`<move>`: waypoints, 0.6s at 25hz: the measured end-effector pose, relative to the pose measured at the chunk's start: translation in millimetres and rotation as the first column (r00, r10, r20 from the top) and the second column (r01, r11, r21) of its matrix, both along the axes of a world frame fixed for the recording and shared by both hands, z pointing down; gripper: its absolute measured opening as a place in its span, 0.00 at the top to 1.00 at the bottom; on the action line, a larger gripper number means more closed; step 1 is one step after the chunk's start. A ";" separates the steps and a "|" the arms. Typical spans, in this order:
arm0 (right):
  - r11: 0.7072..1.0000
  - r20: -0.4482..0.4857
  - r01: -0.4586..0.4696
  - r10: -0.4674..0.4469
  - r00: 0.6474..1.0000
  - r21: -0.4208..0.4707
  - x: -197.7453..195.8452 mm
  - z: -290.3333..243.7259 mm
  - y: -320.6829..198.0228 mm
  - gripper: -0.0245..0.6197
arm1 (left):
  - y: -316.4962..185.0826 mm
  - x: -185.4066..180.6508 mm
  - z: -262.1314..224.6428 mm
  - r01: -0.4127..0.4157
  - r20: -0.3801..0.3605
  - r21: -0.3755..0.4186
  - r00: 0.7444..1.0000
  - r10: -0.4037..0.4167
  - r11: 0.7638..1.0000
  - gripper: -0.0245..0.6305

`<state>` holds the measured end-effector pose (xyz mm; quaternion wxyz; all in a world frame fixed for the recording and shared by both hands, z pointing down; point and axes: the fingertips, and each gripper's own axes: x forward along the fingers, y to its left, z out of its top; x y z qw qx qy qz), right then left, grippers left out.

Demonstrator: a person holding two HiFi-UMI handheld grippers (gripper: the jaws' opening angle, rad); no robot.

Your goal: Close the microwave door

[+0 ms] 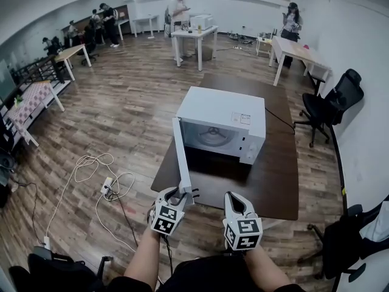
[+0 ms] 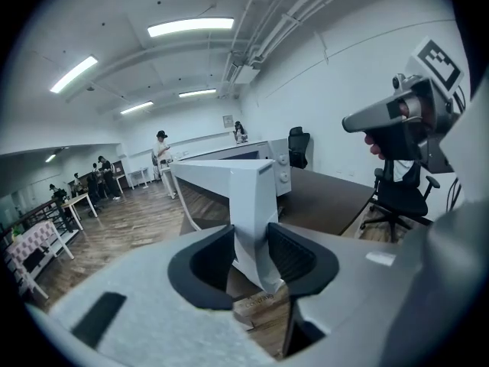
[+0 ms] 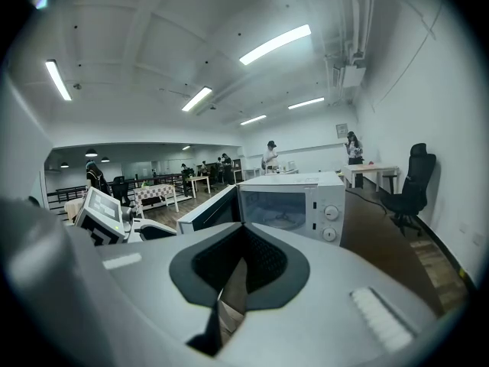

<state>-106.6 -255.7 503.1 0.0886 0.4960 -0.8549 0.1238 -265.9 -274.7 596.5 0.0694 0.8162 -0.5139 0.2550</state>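
A white microwave [image 1: 222,117] stands on a dark brown table [image 1: 267,181], its door [image 1: 181,157] swung wide open toward me on the left side. My left gripper [image 1: 180,192] sits at the door's free end. In the left gripper view the door's lower corner [image 2: 248,197] fills the gap between the pads, and the left gripper [image 2: 250,258] is shut on it. My right gripper [image 1: 236,199] hovers at the table's near edge, right of the door, shut with nothing in it. The right gripper view shows the microwave [image 3: 294,205] ahead, with the right gripper [image 3: 243,232] short of it.
White cables and a power strip [image 1: 106,184] lie on the wooden floor to the left. A black office chair [image 1: 331,102] stands right of the table. White tables [image 1: 194,35] and several people are at the far end of the room.
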 end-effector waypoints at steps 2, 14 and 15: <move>1.000 -0.001 -0.007 0.007 1.000 -0.003 4.1 0.7 -2.0 0.95 | -4.2 9.9 1.3 -0.032 -0.003 -0.008 0.999 0.032 0.999 0.73; 0.997 0.003 -0.078 0.078 0.997 0.001 42.5 0.3 -31.1 0.95 | -36.2 61.6 -0.6 -0.162 -0.050 -0.061 0.986 0.159 0.985 0.66; 0.996 0.004 -0.084 0.084 0.996 0.002 46.3 -0.4 -33.5 0.95 | -38.9 67.2 -0.8 -0.172 -0.048 -0.061 0.984 0.169 0.983 0.66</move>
